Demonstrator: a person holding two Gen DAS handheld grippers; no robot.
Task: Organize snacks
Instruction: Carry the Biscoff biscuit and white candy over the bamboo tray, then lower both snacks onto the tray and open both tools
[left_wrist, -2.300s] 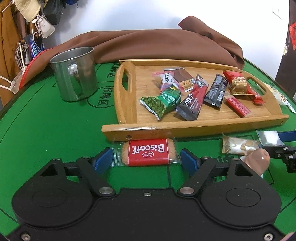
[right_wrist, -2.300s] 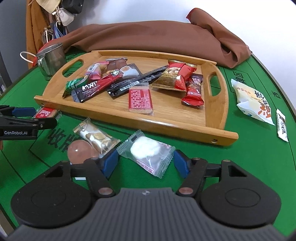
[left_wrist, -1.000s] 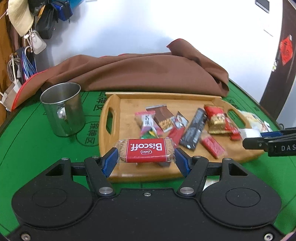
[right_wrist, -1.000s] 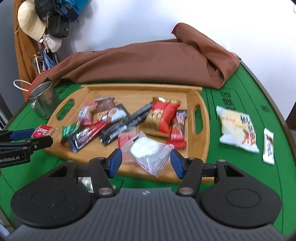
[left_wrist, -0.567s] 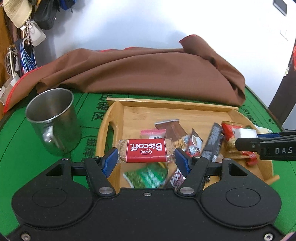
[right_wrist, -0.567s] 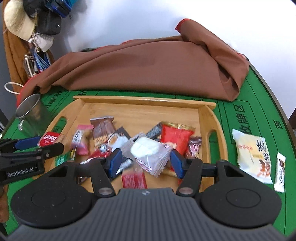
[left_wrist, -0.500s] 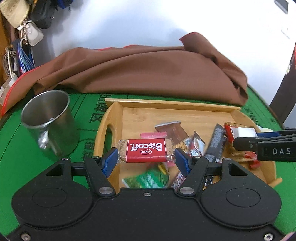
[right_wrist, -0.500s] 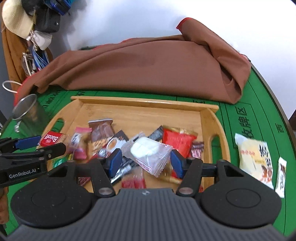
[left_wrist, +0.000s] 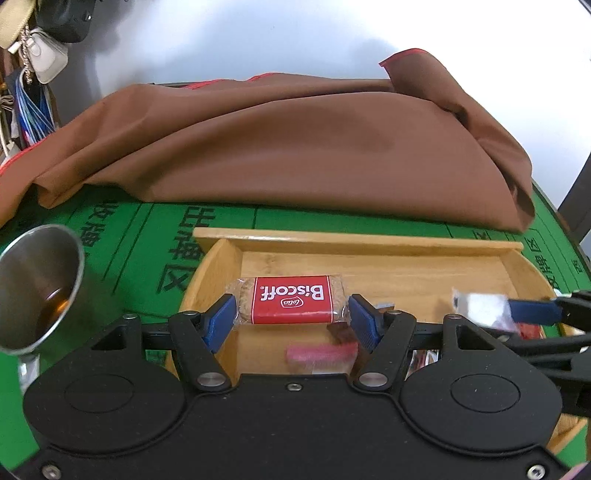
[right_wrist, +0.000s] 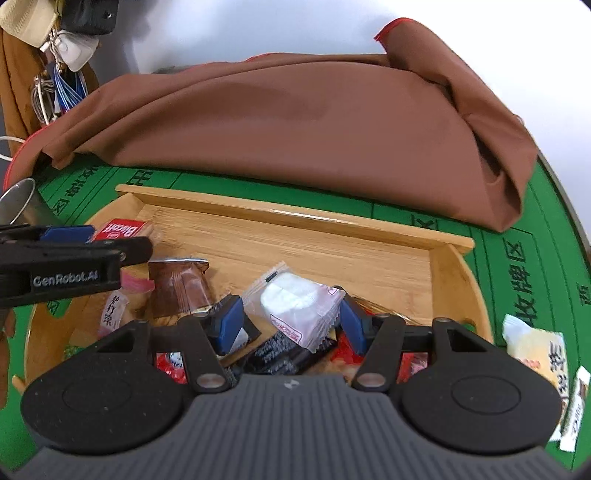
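- Left claw (left_wrist: 291, 314) is clamped end to end on the red Biscoff biscuit (left_wrist: 291, 304), both blue pads pressed against the clear wrapper ends, the pack level above the left part of the wooden tray (left_wrist: 354, 238).
- Right claw (right_wrist: 291, 321) grips the white wrapped snack (right_wrist: 299, 308), pads squeezing the crinkled clear wrapper from both sides, held over the middle of the tray (right_wrist: 295, 218).
- In the left view the right claw comes in from the right edge, one blue pad against a blurred whitish packet; in the right view the left claw crosses from the left edge with the red biscuit pack (right_wrist: 120, 229) at its tip.
- Down in the tray: a brown packet (right_wrist: 179, 286) near the left, a pink-and-white sweet (right_wrist: 116, 308) beside it, a black bar (right_wrist: 284, 350) and red packets (right_wrist: 406, 363) under the right claw, partly hidden.
- A pink blur (left_wrist: 321, 352) sits under the left claw, probably another wrapper, too smeared to say.
- Steel mug (left_wrist: 37, 291) stands on the green desk (left_wrist: 122, 229) left of the tray.
- Brown cloth (right_wrist: 295, 110) is heaped on the desk behind the tray.
- A yellow-white packet (right_wrist: 535, 350) and a slim sachet (right_wrist: 574, 410) lie on the desk right of the tray.
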